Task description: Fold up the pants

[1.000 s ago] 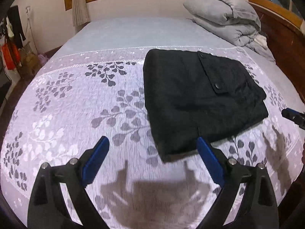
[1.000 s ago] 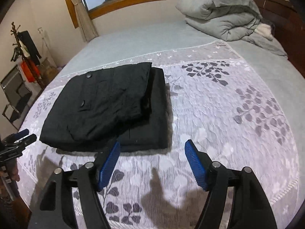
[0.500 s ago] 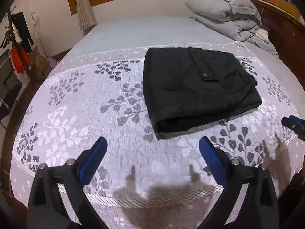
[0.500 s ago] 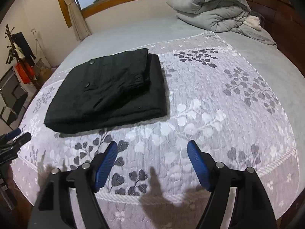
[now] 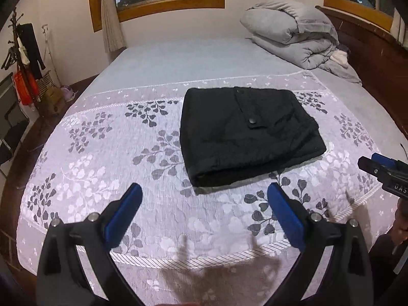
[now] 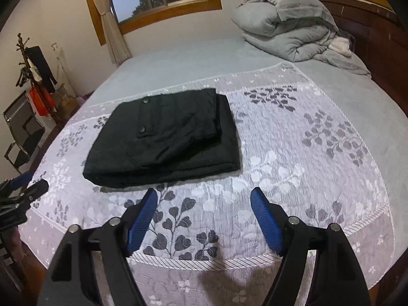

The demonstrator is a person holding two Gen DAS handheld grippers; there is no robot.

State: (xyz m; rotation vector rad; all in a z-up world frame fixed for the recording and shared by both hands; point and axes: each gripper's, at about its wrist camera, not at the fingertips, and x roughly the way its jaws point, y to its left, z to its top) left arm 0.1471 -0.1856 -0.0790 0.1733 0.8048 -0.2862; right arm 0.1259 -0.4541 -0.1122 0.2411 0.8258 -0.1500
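Black pants (image 5: 244, 132), folded flat

Your bed (image 5: 178, 58) wears a grey sheet, with a leaf-patterned lilac coverlet (image 5: 107, 158) spread over its near half. On that coverlet, at about one o'clock from your left camera, the black pants (image 5: 244, 132) lie folded into a flat rectangle. At two o'clock, a bundled grey duvet (image 5: 293, 35) sits on the sheet by the headboard.

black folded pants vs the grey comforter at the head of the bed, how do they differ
The black folded pants lie flat in a neat rectangle on the floral bedspread; the grey comforter is a bulky, loosely rolled heap on the plain grey sheet. The pants are thin, the comforter puffy. Neither is held by a gripper.
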